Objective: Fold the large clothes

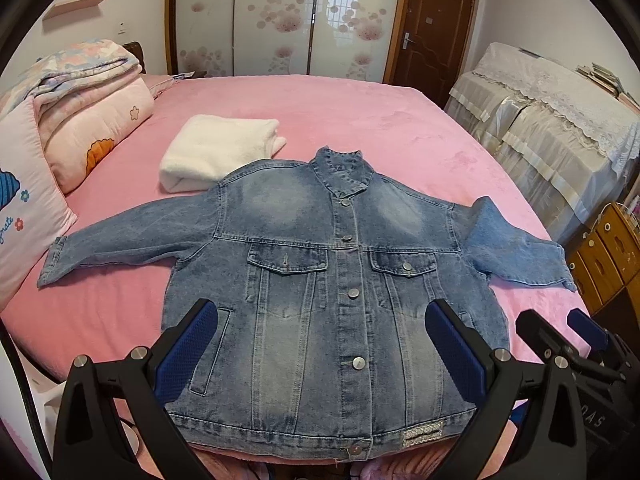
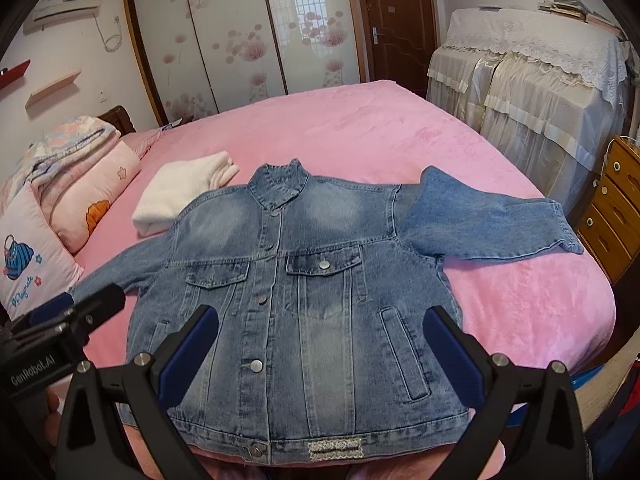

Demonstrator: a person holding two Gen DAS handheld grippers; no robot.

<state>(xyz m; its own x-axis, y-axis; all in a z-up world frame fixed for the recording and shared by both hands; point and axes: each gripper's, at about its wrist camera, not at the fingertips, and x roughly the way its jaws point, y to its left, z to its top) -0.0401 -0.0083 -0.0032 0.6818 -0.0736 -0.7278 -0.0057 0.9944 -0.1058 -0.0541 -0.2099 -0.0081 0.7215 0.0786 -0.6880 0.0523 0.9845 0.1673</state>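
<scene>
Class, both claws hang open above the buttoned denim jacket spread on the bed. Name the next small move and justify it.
Probably lower the right claw onto the right-hand sleeve to fold it across the denim jacket: it lies flat, front up, sleeves spread, nothing folded, and both claws, left claw included, are open and empty.

White letters reading "GenRobot.AI" stand on the black body of the left tongs [image 2: 60, 312], seen at the lower left of the right wrist view. The pink pillow [image 2: 32, 264] on the bed carries the cursive word "Playmate" under a blue bag picture. In the left wrist view, the right tongs [image 1: 560, 332] show pale letters, too partial to read.
</scene>
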